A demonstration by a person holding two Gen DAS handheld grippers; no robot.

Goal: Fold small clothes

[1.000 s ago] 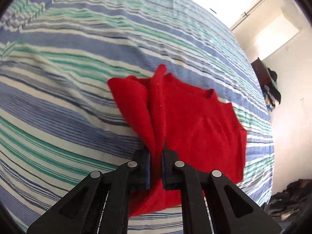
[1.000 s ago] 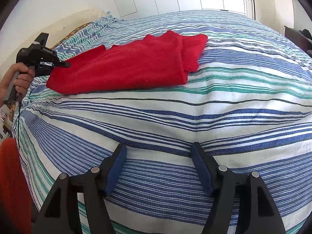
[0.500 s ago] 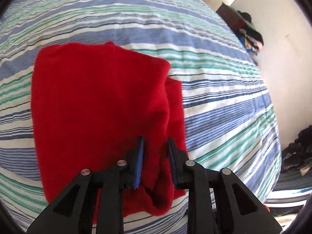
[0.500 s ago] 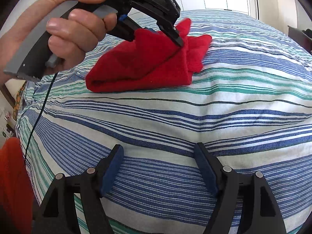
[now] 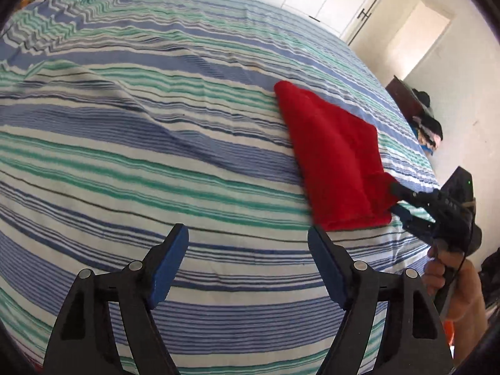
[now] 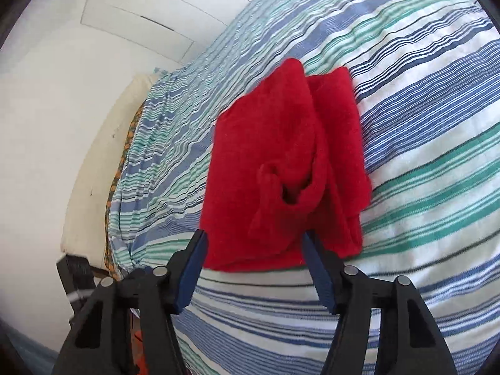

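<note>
A small red garment [image 5: 334, 159] lies folded over on the striped bedcover [image 5: 156, 125]. My left gripper [image 5: 248, 259] is open and empty, hovering over bare bedcover to the left of the garment. In the left wrist view my right gripper [image 5: 394, 199] sits at the garment's near right corner. In the right wrist view the garment [image 6: 281, 168] is bunched with a crease in the middle, and my right gripper [image 6: 254, 253] is open with its fingers either side of the near edge.
The bed's near edge runs just below both grippers. A white wall and wardrobe doors [image 6: 140, 6] stand behind the bed. A dark piece of furniture with clothes piled on it [image 5: 422, 122] stands at the right.
My left gripper has let go of the red garment, opened wide and drawn back to the left. My right gripper has moved in to the garment's near edge. The garment now lies folded over.
</note>
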